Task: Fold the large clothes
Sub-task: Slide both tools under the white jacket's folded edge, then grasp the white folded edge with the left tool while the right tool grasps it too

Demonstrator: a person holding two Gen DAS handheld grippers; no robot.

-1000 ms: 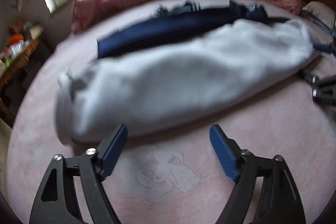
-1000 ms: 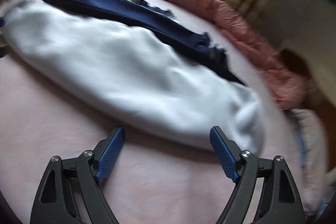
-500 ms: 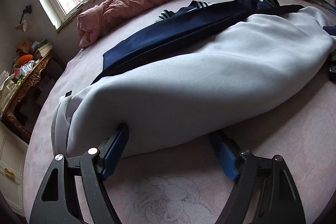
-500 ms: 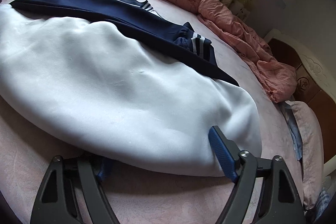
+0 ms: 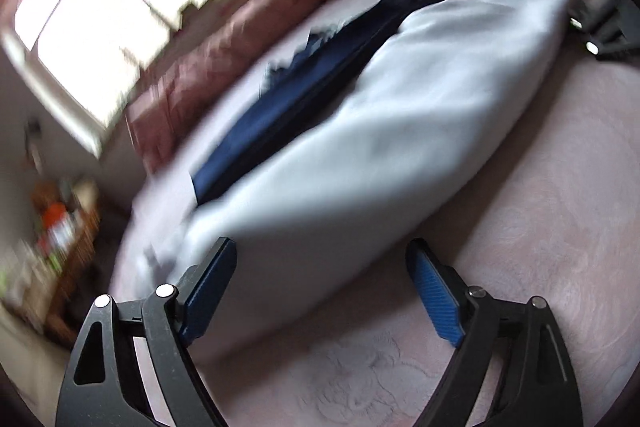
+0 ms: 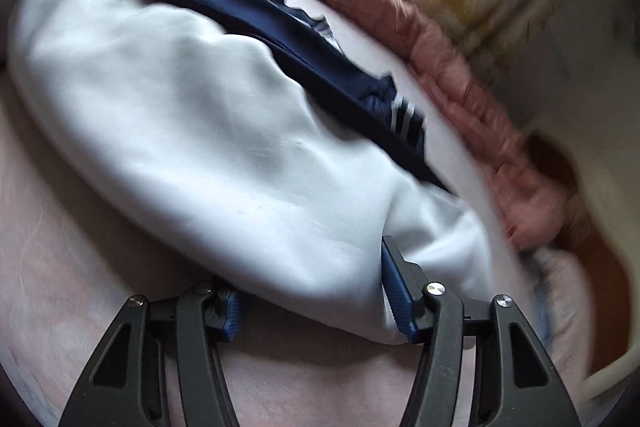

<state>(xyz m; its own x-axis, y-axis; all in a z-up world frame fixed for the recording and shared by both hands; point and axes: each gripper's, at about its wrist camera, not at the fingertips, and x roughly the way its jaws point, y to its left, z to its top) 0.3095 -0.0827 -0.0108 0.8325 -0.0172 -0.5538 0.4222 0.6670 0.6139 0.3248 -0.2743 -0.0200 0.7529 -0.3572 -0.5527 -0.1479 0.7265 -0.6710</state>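
Lying across the pale pink bed sheet (image 5: 540,187), the large light-grey fleece garment (image 5: 400,131) stretches from the left gripper's view at 7 o'clock up to 1 o'clock; in the right wrist view it (image 6: 208,131) fills the middle from 10 o'clock down to 5 o'clock. A dark navy garment with white stripes (image 6: 304,43) lies along its far edge, partly under it, and shows in the left view too (image 5: 304,95). Beyond both, a rumpled salmon-pink quilt (image 6: 400,19) runs along the far side of the bed, with a bright window (image 5: 108,15) at 10 o'clock in the left view.

The left gripper (image 5: 322,277) has its blue-padded jaws wide apart and opening; the grey garment's near edge sits between them, close to the left pad, but no pad presses it. The right gripper (image 6: 312,297) has its jaws closing around the garment's near hem; fabric drapes over the left pad and bulges against the right pad. Both views are motion-blurred.
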